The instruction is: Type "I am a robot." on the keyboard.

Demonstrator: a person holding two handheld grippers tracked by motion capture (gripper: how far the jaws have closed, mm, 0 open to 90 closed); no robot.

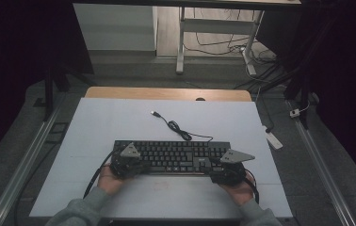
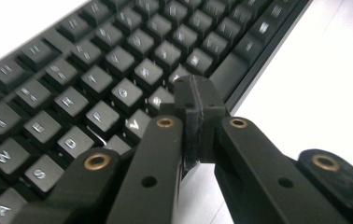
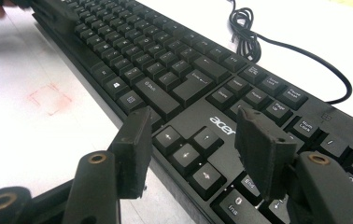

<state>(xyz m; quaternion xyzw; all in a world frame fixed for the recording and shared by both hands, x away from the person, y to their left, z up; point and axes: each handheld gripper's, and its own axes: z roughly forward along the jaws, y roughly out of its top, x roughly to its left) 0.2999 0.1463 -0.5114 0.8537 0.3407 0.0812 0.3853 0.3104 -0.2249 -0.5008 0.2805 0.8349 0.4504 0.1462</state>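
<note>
**Two grippers at a keyboard's front edge, one closed, one spread**

Nearest the lens in the left gripper view, the left gripper (image 2: 197, 100) has its jaws pressed together with nothing visible between them, the tip low in the centre of the frame over the bottom letter row, close to the V key (image 2: 136, 123). Whether it touches a keycap I cannot tell.

In the right gripper view, the right gripper (image 3: 193, 140) stands spread, its jaws at the lower centre straddling the arrow keys (image 3: 188, 149) near the printed logo.

From the high view, the keyboard (image 1: 173, 155) lies in the lower middle of the frame on the white table (image 1: 119, 117), both hands at its front edge. Its cable (image 1: 178, 129) runs loose toward the upper centre, ending in a free plug (image 1: 154, 113).

Risks, as I judge them: the closed tip could strike two keys at once or skid off a sloped cap. The open jaws could catch under a keycap edge and lever it off if they close. A push from one end alone would swing the keyboard, and the slack cable could snag.
</note>
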